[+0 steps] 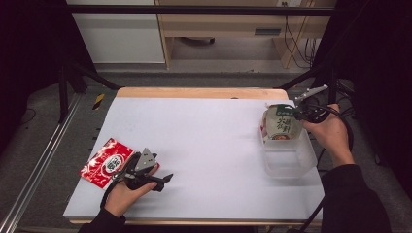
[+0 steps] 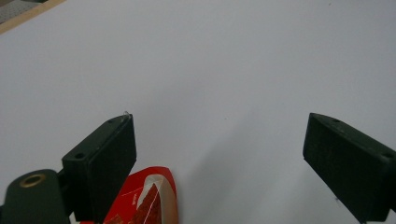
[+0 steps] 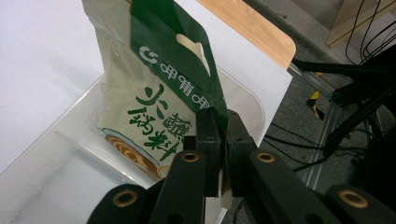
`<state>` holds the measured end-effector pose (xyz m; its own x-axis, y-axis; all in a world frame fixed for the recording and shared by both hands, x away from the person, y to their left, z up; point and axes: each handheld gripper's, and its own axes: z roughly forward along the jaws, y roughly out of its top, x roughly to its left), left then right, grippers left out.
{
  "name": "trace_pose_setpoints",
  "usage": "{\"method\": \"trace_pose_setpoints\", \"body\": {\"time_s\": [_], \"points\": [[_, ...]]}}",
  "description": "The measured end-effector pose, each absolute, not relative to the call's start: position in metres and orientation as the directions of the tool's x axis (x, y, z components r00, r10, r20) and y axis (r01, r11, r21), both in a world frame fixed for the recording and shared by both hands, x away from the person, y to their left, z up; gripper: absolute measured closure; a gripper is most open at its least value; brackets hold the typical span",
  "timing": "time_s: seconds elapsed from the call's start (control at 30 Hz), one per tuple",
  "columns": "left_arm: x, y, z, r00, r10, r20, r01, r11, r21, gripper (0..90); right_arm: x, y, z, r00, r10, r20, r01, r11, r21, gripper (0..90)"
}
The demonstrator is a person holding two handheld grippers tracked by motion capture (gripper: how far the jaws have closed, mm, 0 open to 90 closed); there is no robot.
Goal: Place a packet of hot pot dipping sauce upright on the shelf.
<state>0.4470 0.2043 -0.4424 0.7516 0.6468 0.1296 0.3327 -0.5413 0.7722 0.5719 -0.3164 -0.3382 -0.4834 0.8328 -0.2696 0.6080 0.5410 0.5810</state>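
We count 2 pouches, 1 clear tub [image 1: 287, 162], 2 grippers. Red pouch [image 1: 106, 162] lies flat at table's left edge, just beside left gripper [image 1: 165, 178], jaws spread wide, empty. Right gripper [image 3: 223, 140] clamped on green/cream pouch [image 3: 154, 88], held upright w/ bottom inside tub at right. White sheet over wood table [image 1: 204, 92]; grey floor, pale cabinets behind. Chinese characters on green pouch; can't read.

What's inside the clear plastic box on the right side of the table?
The lower end of a green and white pouch sits in the clear box, with the right gripper pinching its edge. The pouch hides the box floor beneath it.
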Motion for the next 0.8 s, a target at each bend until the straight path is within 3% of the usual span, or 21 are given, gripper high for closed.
{"method": "trace_pose_setpoints", "body": {"time_s": [0.2,0.8], "points": [[0.4474,0.2052,-0.4426,0.749,0.65,0.128,0.338,-0.541,0.77,9.7,0.571,-0.3197,-0.3408,-0.478,0.837,-0.268,0.61,0.535,0.584,81.9],[0.4476,0.2073,-0.4412,0.743,0.657,0.126,0.338,-0.532,0.777,9.7,0.5669,-0.3132,-0.3419,-0.445,0.844,-0.298,0.58,0.525,0.622,33.7]]}}
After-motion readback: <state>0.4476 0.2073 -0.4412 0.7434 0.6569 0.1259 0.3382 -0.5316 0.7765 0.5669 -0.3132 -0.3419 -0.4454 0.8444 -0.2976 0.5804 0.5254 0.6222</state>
